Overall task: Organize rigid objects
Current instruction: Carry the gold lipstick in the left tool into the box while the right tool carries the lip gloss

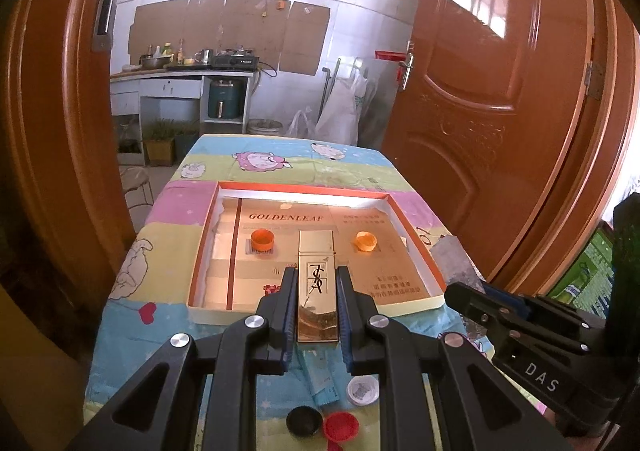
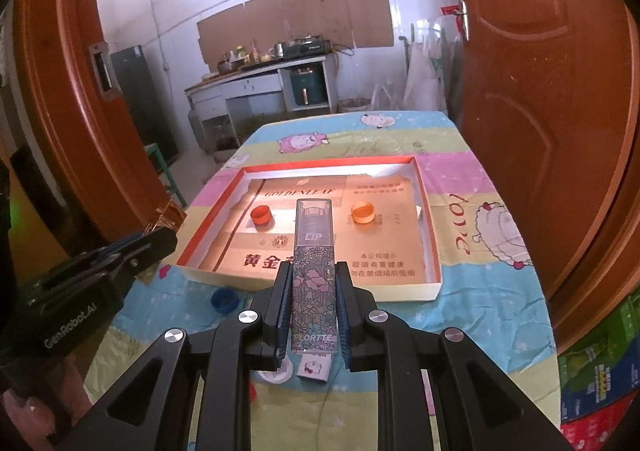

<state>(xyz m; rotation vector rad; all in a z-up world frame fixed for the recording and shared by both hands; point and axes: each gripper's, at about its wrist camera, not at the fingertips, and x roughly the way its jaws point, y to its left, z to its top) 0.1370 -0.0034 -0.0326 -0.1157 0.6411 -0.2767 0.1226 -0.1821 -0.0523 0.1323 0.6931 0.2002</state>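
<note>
Left gripper [image 1: 316, 283] clamps the gold tube [image 1: 316, 291], right gripper [image 2: 313, 279] clamps the floral tube [image 2: 313, 283], both over the tray's [image 1: 416, 251] near edge. Smooth cases could slip and knock the orange caps [image 1: 263, 239].

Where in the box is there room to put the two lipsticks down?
The box floor is bare between the orange cap and the yellow cap, and along the near wall. The near table edge is crowded with a black cap, red cap and white cap.
</note>
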